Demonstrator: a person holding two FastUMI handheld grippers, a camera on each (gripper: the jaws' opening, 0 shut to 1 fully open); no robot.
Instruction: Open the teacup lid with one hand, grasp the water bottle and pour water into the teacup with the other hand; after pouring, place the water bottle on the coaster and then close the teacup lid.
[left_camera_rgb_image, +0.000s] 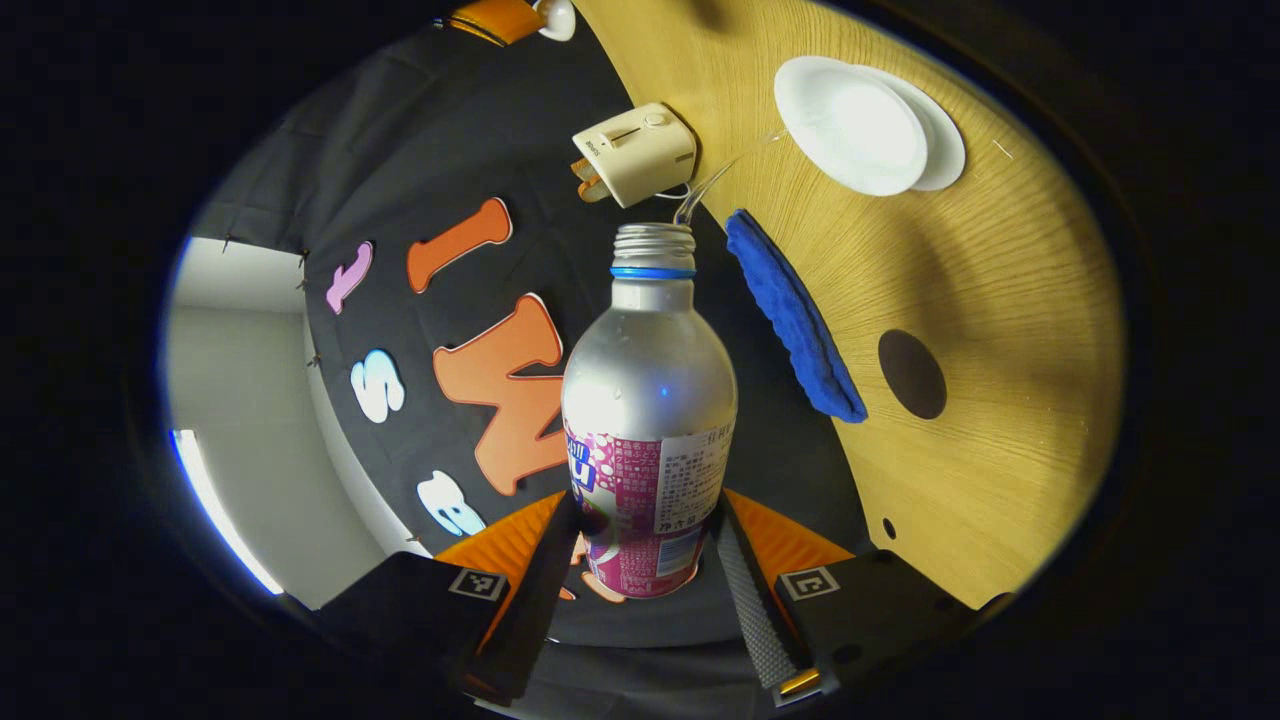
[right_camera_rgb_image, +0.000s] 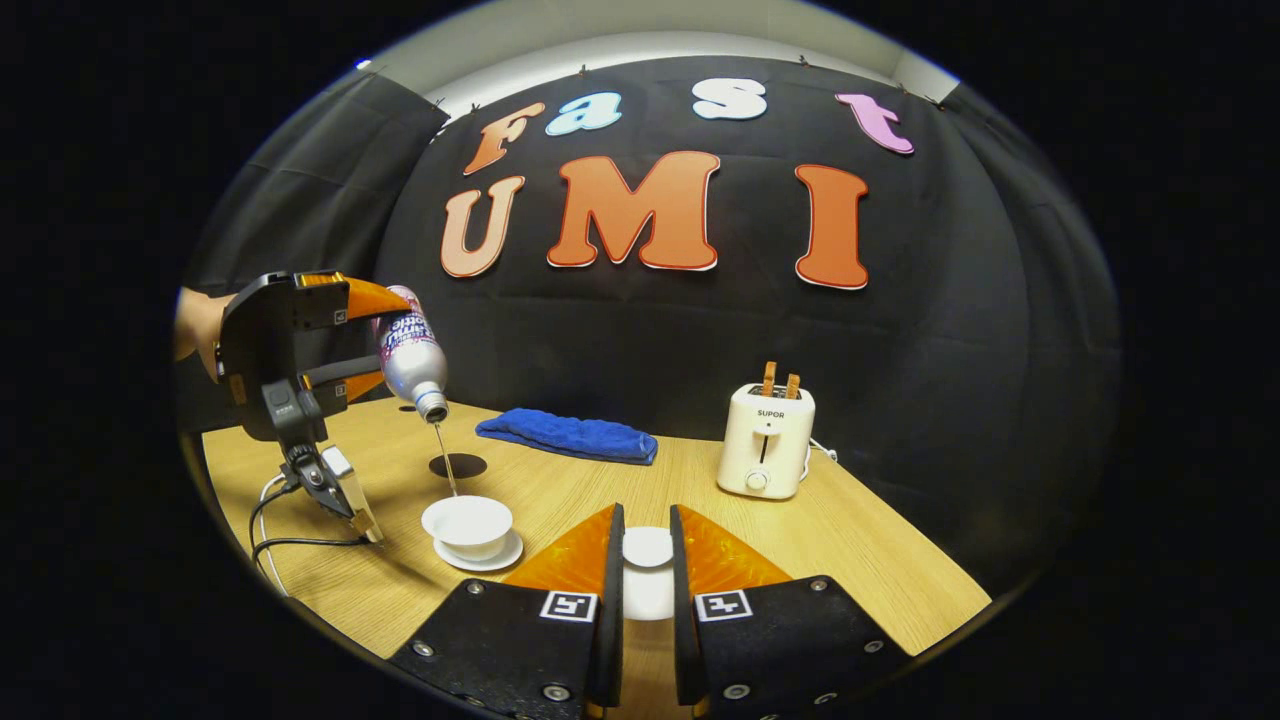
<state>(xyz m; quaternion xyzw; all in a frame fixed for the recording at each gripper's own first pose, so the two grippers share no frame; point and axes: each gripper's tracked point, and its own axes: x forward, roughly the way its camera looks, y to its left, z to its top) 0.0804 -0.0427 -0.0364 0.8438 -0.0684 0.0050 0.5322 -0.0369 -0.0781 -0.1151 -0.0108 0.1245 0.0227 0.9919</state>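
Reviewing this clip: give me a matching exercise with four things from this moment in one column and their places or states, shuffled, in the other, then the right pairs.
Things:
1. water bottle
2. teacup lid
3. teacup
4. blue towel

Places or states:
A. open, standing on its saucer under the stream
B. tilted mouth-down, held in the left gripper
C. folded, lying near the wall
D. between the fingers of the right gripper

Pairs: 1-B, 2-D, 3-A, 4-C

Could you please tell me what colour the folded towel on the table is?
The towel is blue; the right gripper view shows it best.
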